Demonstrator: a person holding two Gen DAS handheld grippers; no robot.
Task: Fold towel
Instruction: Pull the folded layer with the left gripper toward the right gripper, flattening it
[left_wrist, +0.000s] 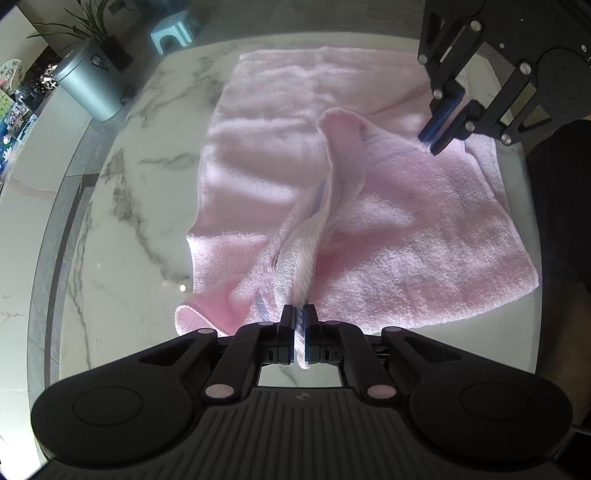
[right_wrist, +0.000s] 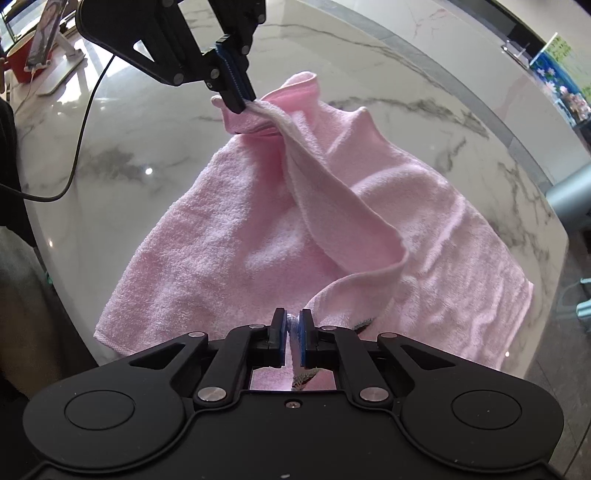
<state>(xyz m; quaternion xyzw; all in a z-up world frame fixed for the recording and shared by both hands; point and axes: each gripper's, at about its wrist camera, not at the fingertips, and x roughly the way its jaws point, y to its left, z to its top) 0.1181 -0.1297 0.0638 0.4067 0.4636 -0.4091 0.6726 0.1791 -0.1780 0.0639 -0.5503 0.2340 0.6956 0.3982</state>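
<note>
Left gripper: the left gripper (left_wrist: 300, 314) is clamped on a corner of the pink towel (left_wrist: 388, 229), cloth bunched between its pads.
Right gripper: the right gripper (right_wrist: 292, 325) is pinched on the neighbouring corner, a white hem strip showing between its jaws; no earlier view to compare.
Edge between them: the hem runs slack from 1 gripper to the other, sagging and twisted into a loose ridge.
Towel's place: the rest lies spread and rumpled on the marble table (left_wrist: 122, 206), 1 end near the table's rounded edge.
Handling: I'd judge it light, soft and limp terry. It should drape and crease rather than hold a shape, and won't slip easily from ribbed pads. It isn't fragile.
Where to hold: the 2 hemmed corners look best, being the firmest parts; keeping the edge taut should stop the sag.
Surroundings: a grey bin (left_wrist: 88, 88), a potted plant (left_wrist: 83, 26) and a small stool (left_wrist: 173, 33) stand beyond the table.
Writing: a small label on the bin, too small to read; no brand legible on the towel.
</note>
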